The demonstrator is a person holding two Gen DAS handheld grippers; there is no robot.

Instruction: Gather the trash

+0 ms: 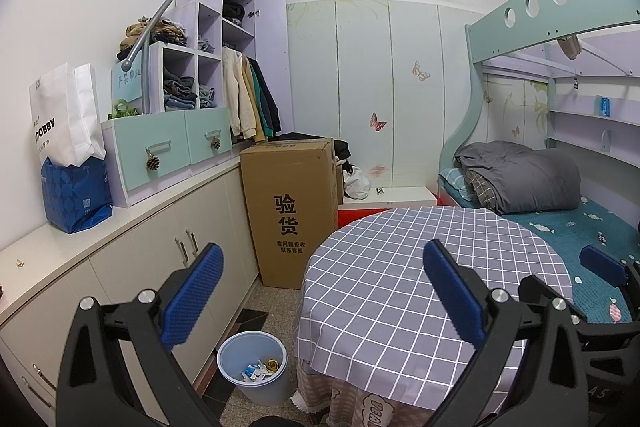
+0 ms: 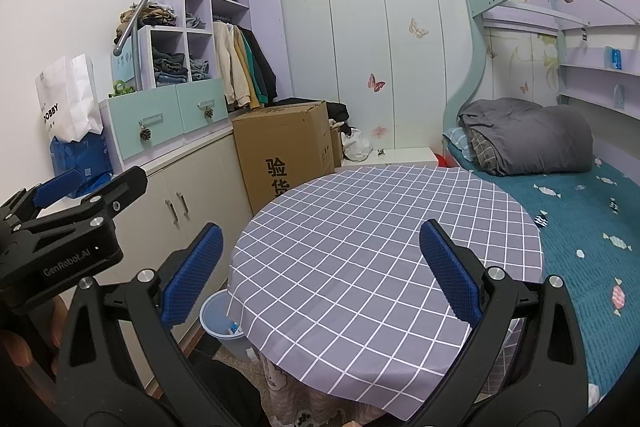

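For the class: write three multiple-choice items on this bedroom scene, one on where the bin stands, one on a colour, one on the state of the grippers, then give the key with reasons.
1. Where does the trash bin stand?
A. on the bed
B. on the floor beside the round table
C. on top of the cardboard box

2. What colour are the gripper pads?
A. blue
B. red
C. white

3. How are the left gripper and right gripper set?
A. both shut on trash
B. one open, one shut
C. both open and empty

Key: 1 B, the bin sits on the tiles by the tablecloth; 2 A, the pads are blue; 3 C, the fingers stand wide apart with nothing between.
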